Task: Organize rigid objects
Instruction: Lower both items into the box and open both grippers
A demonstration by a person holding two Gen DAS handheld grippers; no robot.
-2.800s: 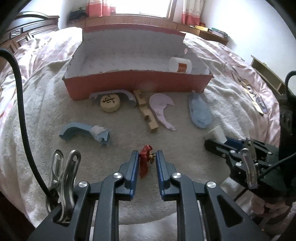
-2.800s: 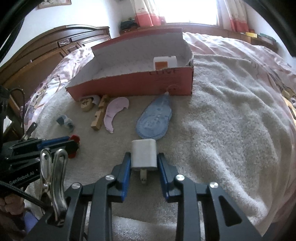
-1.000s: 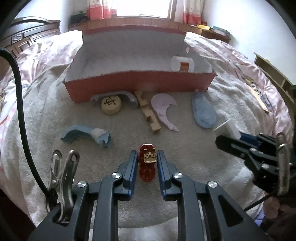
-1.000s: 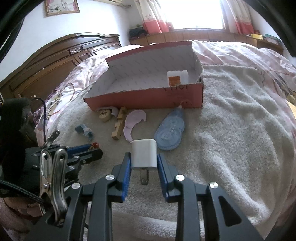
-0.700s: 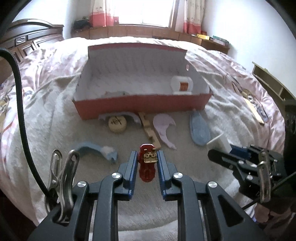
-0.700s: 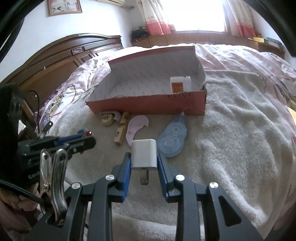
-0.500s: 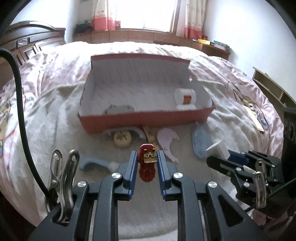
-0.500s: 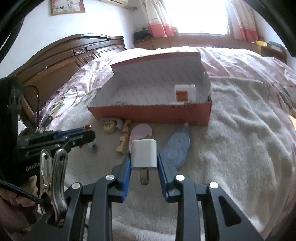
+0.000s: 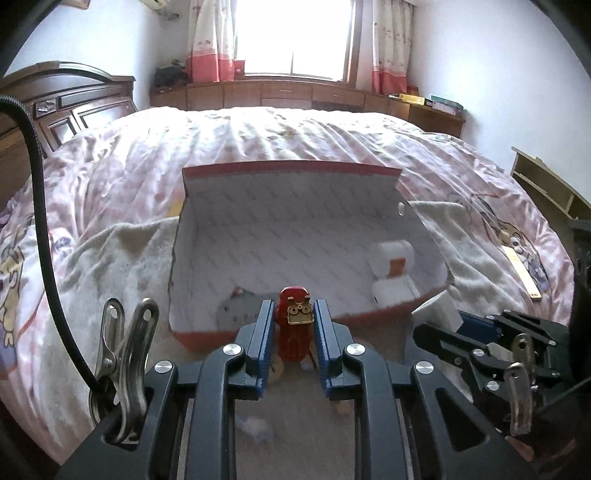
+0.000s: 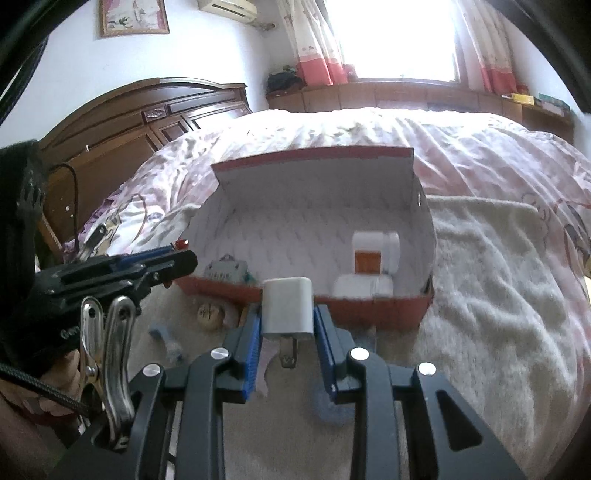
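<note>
Red box (image 9: 388,314) fills frame centre, lid propped up behind, mouth ready for drops. White bottle (image 10: 375,251) lies inside at right. Right gripper (image 10: 287,325), jaws clamped on white charger (image 10: 287,308), poised at near wall. Left gripper (image 9: 293,325) pinches red lighter (image 9: 293,328) upright, bottom centre, likely bound for box.

Sunlit window (image 9: 291,35), dark wooden headboard (image 10: 147,114)

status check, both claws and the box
Left claw shut on red toy. Right claw shut on white charger. Both short of red box; nothing blocking.
</note>
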